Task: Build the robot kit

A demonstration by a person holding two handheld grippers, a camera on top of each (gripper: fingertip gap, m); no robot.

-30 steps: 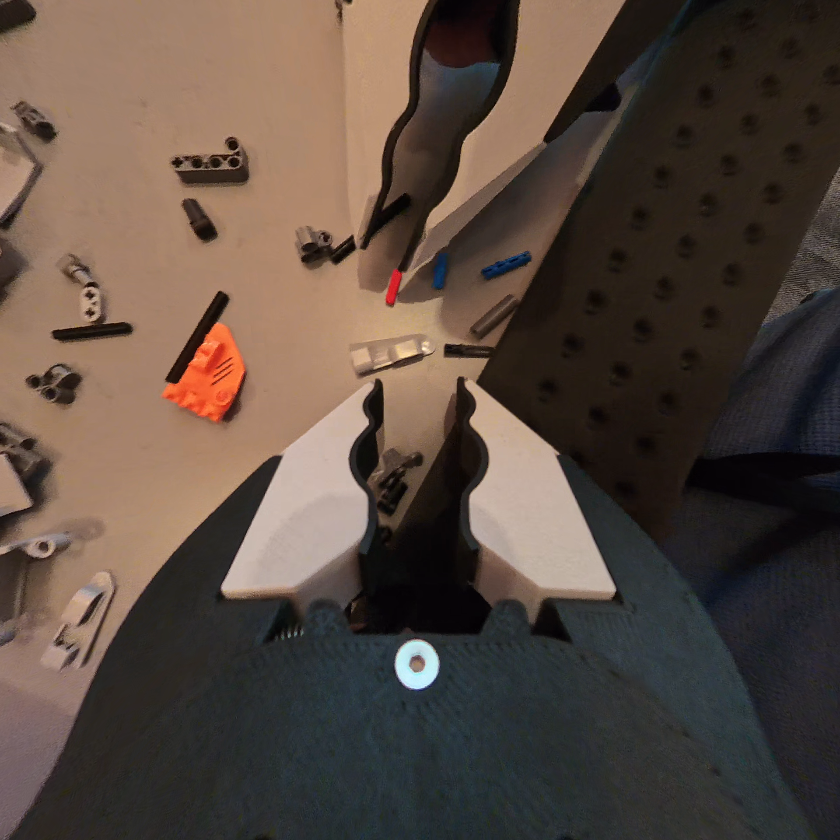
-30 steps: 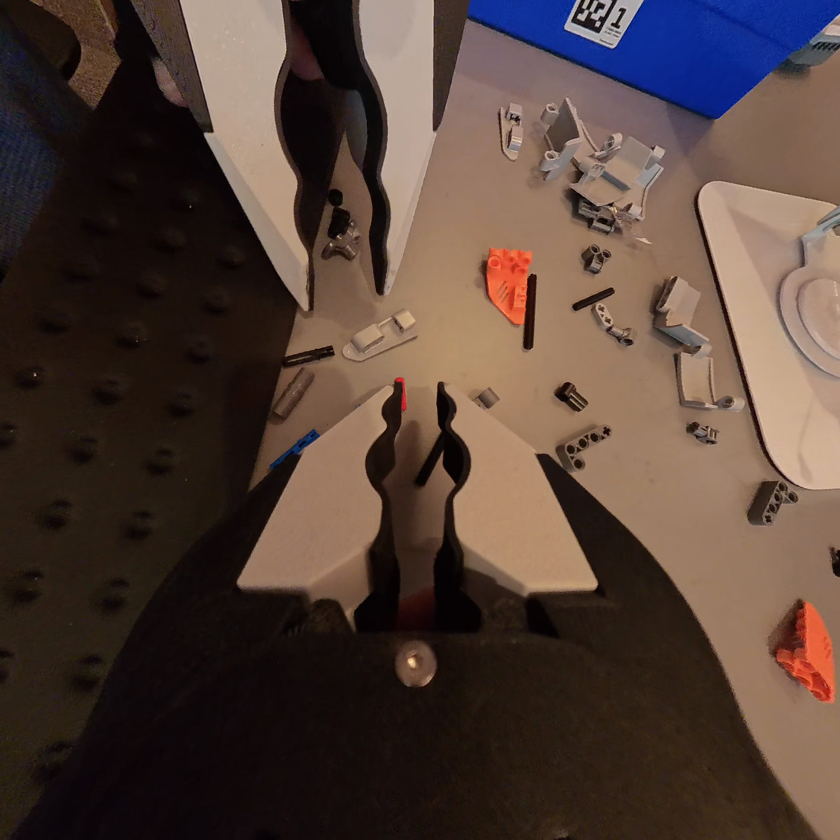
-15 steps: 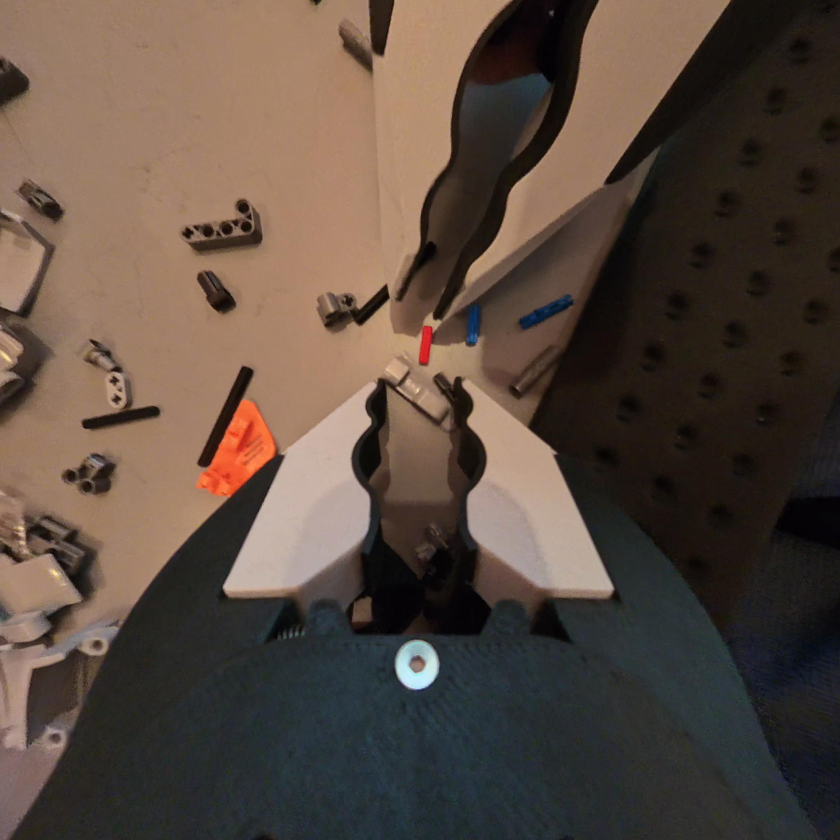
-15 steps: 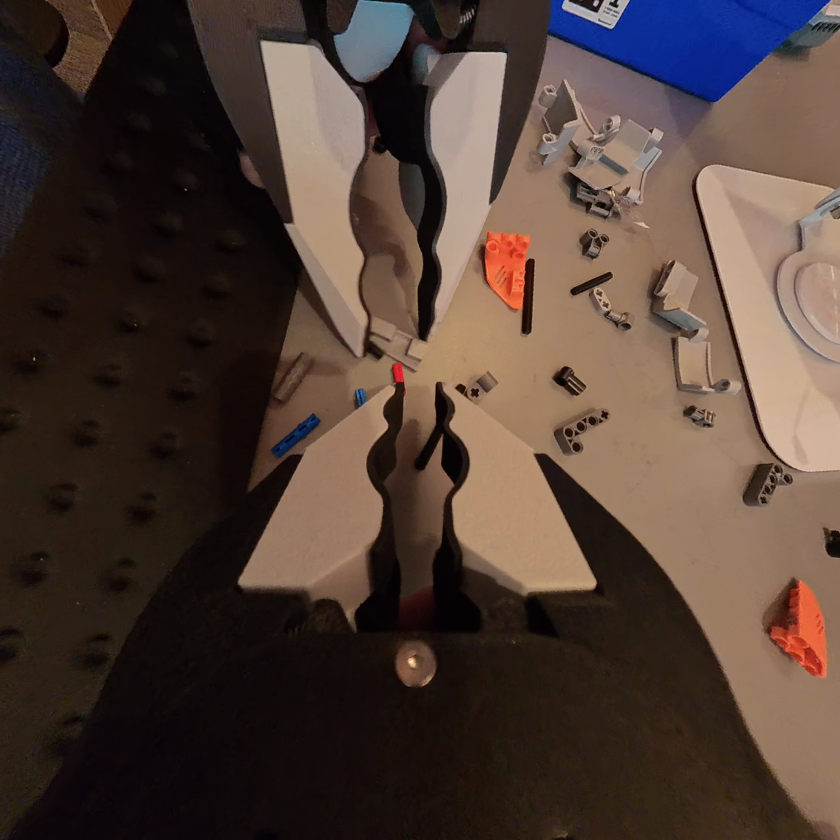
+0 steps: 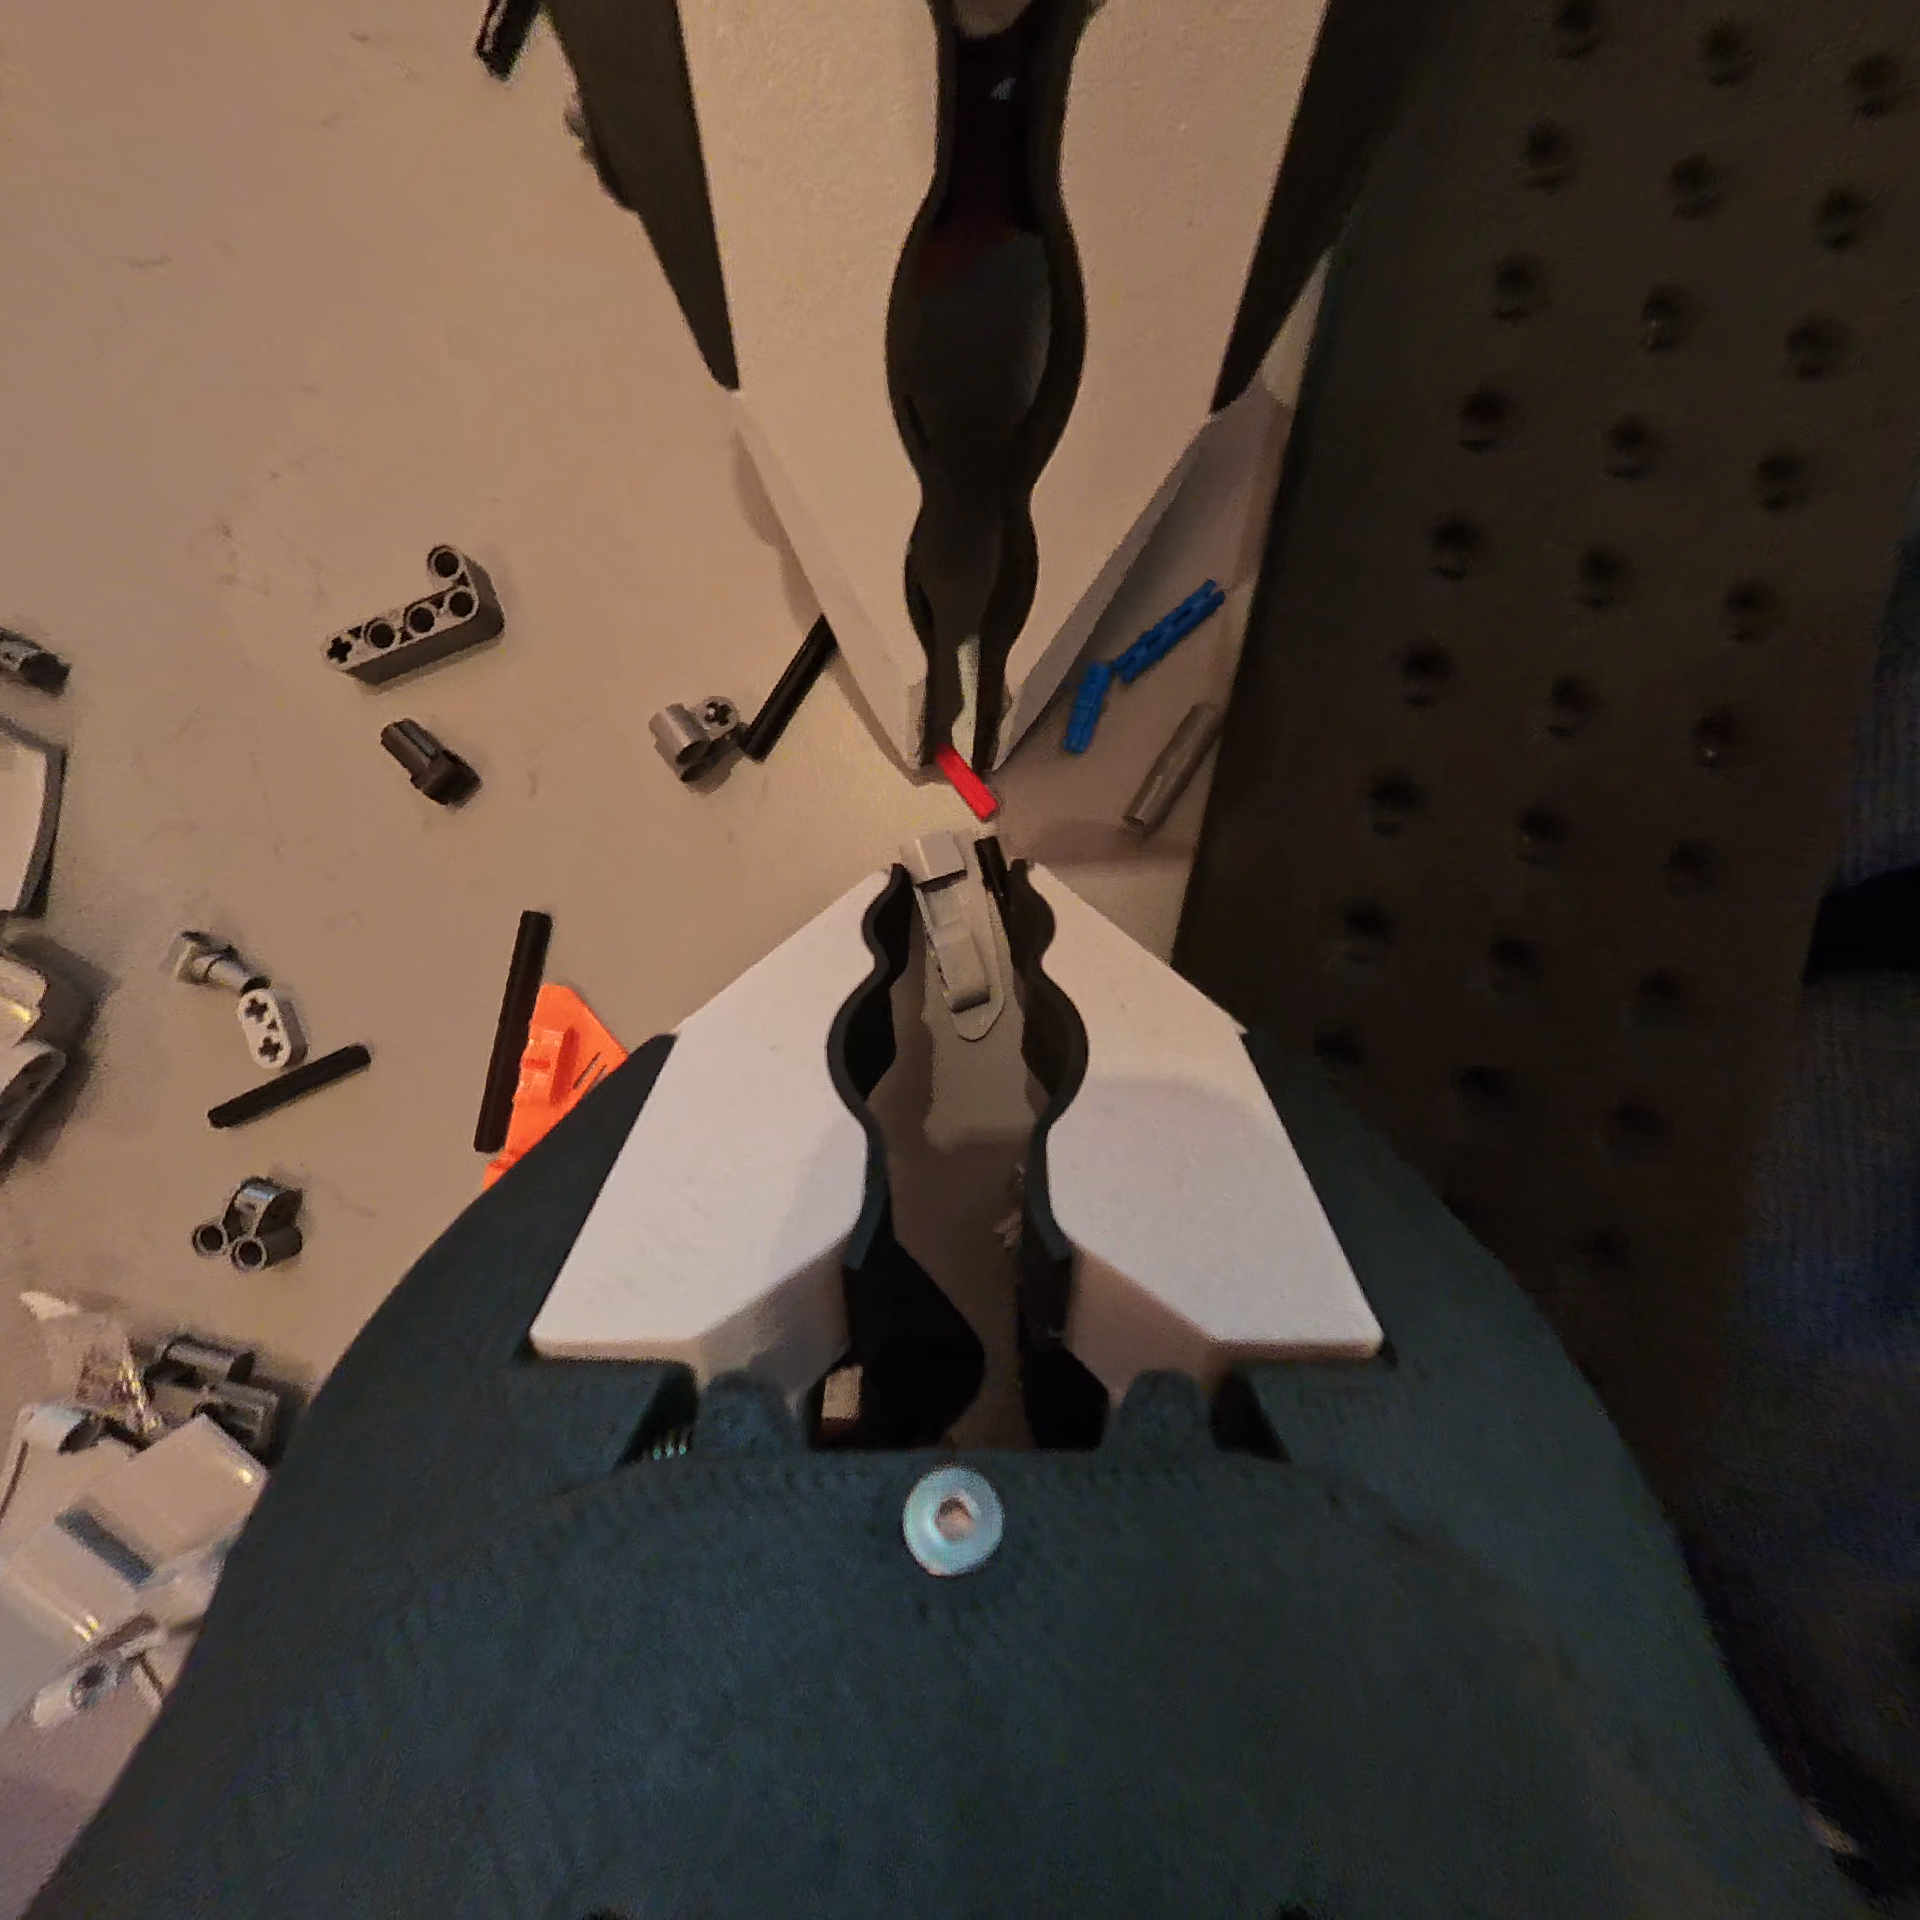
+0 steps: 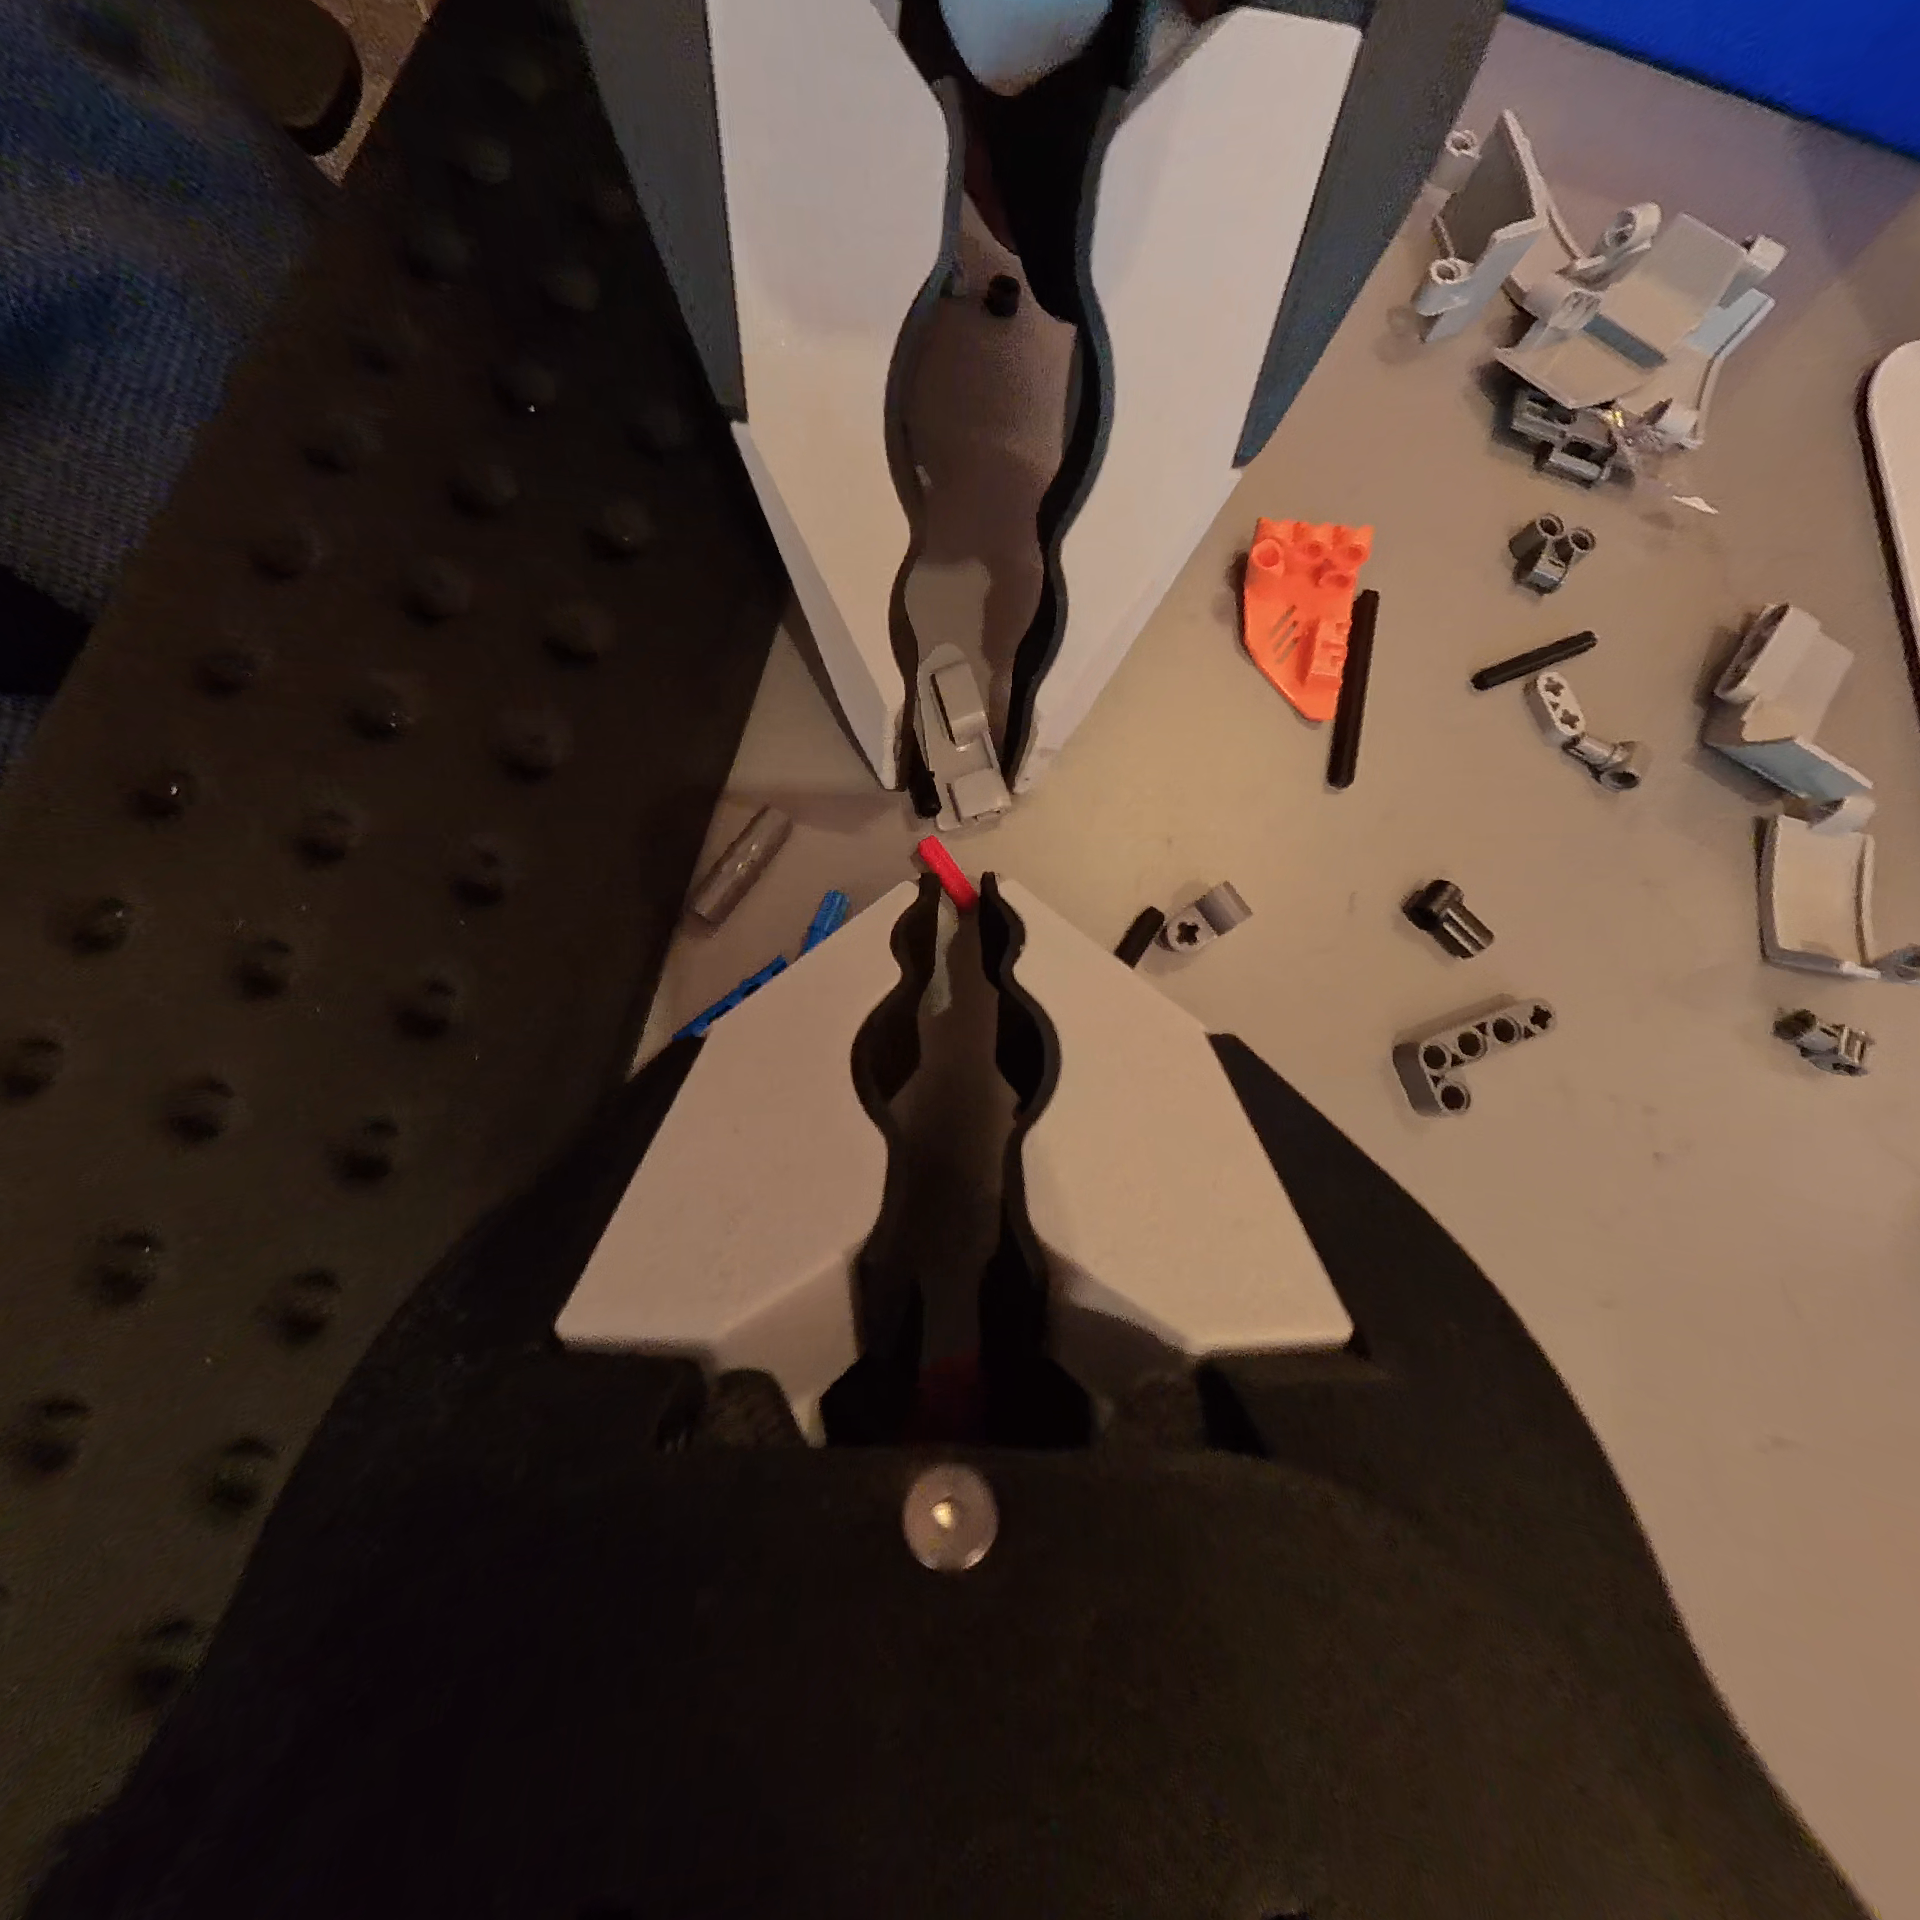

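Note:
My left gripper (image 5: 956, 878) is low on the beige table, jaws narrowed on a light grey slanted piece (image 5: 951, 935) with a short black pin (image 5: 992, 857) beside it. It also shows in the right wrist view (image 6: 964, 774), where the grey piece (image 6: 961, 748) lies between its tips. My right gripper (image 6: 953, 883) faces it tip to tip and is nearly closed on a small red pin (image 6: 943, 864), which sticks out from its tips. In the left wrist view the right gripper (image 5: 961, 750) holds the red pin (image 5: 968, 784) just above the grey piece.
A black studded mat (image 6: 312, 831) borders the table. Nearby lie blue pins (image 5: 1153, 639), a grey sleeve (image 5: 1169, 769), an orange piece (image 6: 1304, 613), a black axle (image 6: 1351, 696), a grey L-beam (image 6: 1470, 1049) and a heap of grey panels (image 6: 1590, 312). A white tray edge (image 6: 1896, 499) is at the right. The tips of both grippers are at nearly the same place.
Both grippers have moved together until tip to tip. The left jaws have narrowed around the grey piece, which turned in line with them. The right jaws have closed on the red pin.

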